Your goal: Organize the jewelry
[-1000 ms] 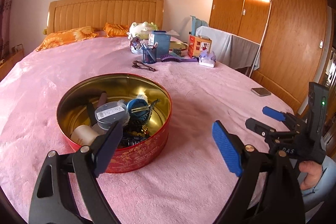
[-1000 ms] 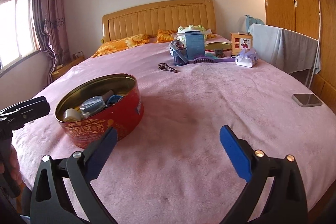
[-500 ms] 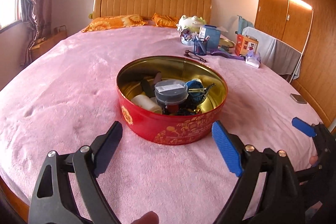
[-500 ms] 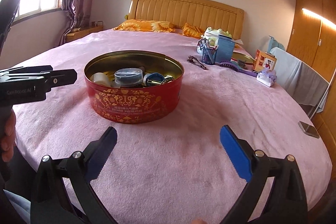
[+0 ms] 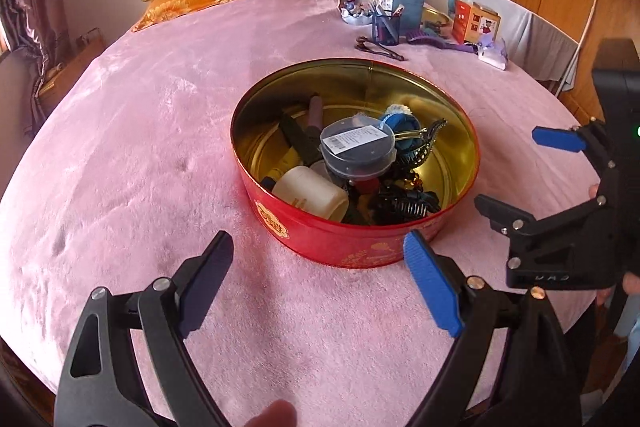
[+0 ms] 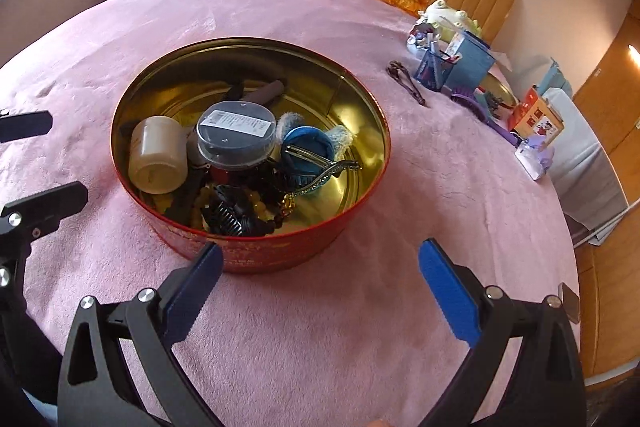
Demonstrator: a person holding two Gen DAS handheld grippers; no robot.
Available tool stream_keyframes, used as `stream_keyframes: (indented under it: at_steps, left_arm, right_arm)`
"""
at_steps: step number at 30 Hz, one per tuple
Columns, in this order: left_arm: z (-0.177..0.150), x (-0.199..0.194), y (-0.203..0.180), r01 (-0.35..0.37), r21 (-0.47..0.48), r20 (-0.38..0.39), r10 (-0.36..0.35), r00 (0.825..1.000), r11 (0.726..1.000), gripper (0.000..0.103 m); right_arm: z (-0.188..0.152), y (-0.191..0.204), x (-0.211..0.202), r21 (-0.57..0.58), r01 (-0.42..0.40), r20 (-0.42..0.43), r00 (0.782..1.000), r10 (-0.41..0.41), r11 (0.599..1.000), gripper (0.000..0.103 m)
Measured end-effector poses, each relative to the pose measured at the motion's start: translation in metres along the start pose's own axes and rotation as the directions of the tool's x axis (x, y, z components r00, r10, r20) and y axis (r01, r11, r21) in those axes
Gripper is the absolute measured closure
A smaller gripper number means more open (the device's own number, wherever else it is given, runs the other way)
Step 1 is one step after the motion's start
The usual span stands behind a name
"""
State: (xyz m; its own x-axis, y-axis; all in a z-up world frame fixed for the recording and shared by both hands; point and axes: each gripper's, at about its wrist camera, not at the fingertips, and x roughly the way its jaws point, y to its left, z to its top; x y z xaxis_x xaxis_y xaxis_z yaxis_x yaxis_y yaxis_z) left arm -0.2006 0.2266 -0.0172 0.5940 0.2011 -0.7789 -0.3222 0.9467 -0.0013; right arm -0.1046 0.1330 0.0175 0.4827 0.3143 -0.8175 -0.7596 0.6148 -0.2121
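A round red tin [image 5: 360,247] [image 6: 280,255] with a gold inside stands on the pink bedspread. It holds a clear round case with a label [image 5: 356,151] [image 6: 236,135], a cream jar [image 5: 312,193] [image 6: 158,159], a blue hair tie [image 6: 306,151], a metal hair clip [image 5: 424,139], black claw clips [image 6: 228,213] and amber beads. My left gripper [image 5: 320,267] is open and empty just in front of the tin. My right gripper [image 6: 320,275] is open and empty, also just short of the tin; it shows at the right of the left wrist view [image 5: 528,171].
At the far side of the bed are a dark hair clip [image 5: 378,49] [image 6: 406,81], a blue pen cup [image 5: 386,27], a blue box [image 6: 472,61], a purple brush [image 6: 480,111], an orange box [image 5: 476,21] and a plush toy. A phone [image 6: 570,303] lies near the right edge.
Both grippers have risen and tilted down over the tin, so its contents show from above. Both stay open and empty.
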Motion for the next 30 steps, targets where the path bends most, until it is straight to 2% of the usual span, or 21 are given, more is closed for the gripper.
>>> stream_keyframes:
  at_steps: [2,4,8,12,26,30]
  left_arm:
    - [0.01,0.001,0.0,0.005,0.04,-0.026,-0.004,1.0,0.999,0.018]
    - [0.02,-0.001,-0.001,0.005,0.069,-0.025,-0.003,1.0,0.998,0.018]
    - [0.039,0.003,0.0,0.015,0.078,-0.048,-0.011,0.999,0.997,0.018]
    - [0.042,0.005,-0.003,0.003,0.121,-0.059,0.004,0.998,0.993,0.018]
    - [0.046,-0.006,-0.013,0.098,0.089,-0.019,-0.096,0.995,0.991,0.018]
    - [0.047,-0.009,-0.017,0.097,0.092,-0.003,-0.097,0.995,0.991,0.018]
  right_arm:
    - [0.01,-0.004,0.0,-0.009,-0.063,-0.042,0.997,0.063,0.998,0.004]
    - [0.017,-0.006,0.006,-0.019,-0.127,-0.119,0.985,0.123,0.992,0.004]
    - [0.025,-0.001,0.013,-0.063,-0.152,-0.177,0.974,0.139,0.986,0.004]
    - [0.018,0.0,0.01,-0.078,-0.134,-0.17,0.978,0.12,0.988,0.004]
    - [0.005,-0.004,-0.002,-0.071,-0.131,-0.136,0.983,0.12,0.989,0.004]
    - [0.005,-0.005,-0.007,-0.058,-0.129,-0.121,0.985,0.121,0.99,0.004]
